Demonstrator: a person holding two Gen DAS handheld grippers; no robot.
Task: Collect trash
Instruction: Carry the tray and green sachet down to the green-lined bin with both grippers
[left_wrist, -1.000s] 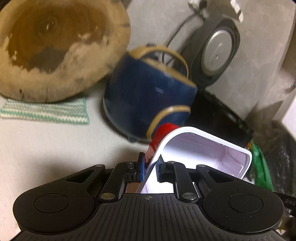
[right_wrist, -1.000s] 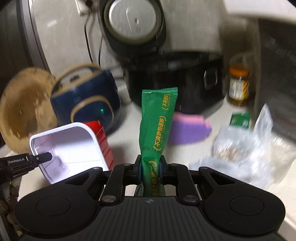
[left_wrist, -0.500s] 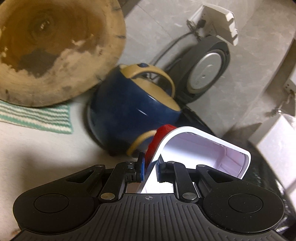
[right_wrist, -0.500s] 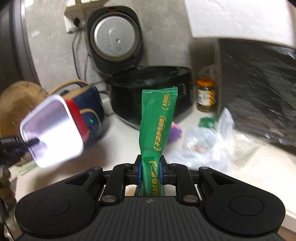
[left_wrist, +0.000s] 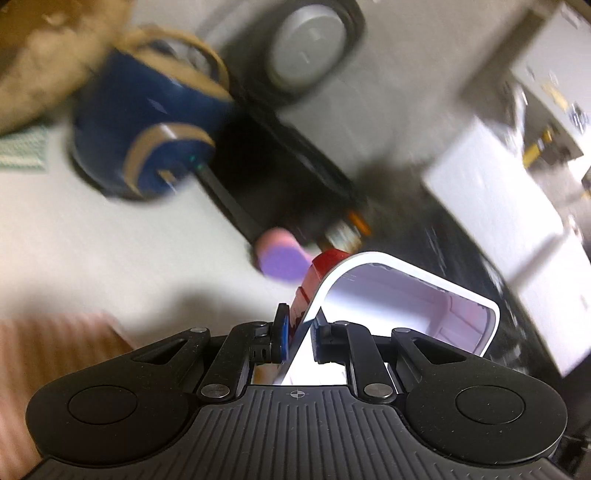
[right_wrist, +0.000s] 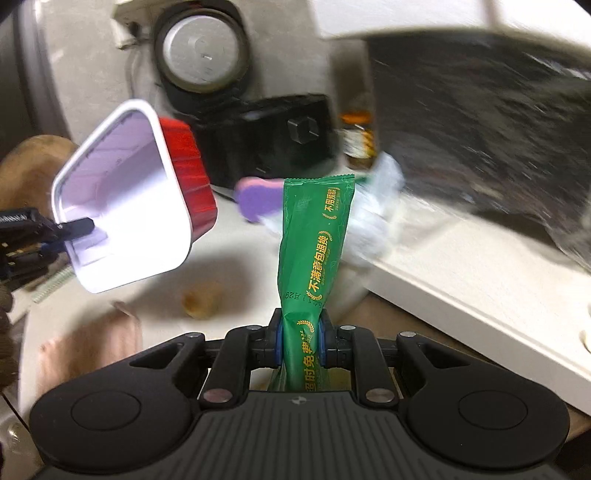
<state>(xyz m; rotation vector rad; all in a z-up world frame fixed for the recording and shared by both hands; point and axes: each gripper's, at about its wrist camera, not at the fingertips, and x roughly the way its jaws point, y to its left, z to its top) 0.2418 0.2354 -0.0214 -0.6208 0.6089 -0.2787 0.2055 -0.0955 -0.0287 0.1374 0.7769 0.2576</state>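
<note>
Left wrist view: the tub's (left_wrist: 399, 299) wall is pinched between the nearly shut left gripper (left_wrist: 298, 334), the tub extending toward 2 o'clock over the counter (left_wrist: 92, 240).

Right wrist view: the green packet (right_wrist: 314, 251) is clamped upright by the right gripper (right_wrist: 301, 345), rising toward 12 o'clock; the tub (right_wrist: 125, 206) is seen at 10 o'clock.

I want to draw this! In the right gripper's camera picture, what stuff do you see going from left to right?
Left gripper pinching the rim, white tub with red outside, purple sponge, green packet pinched in the right gripper, clear plastic bag, black bag.
</note>
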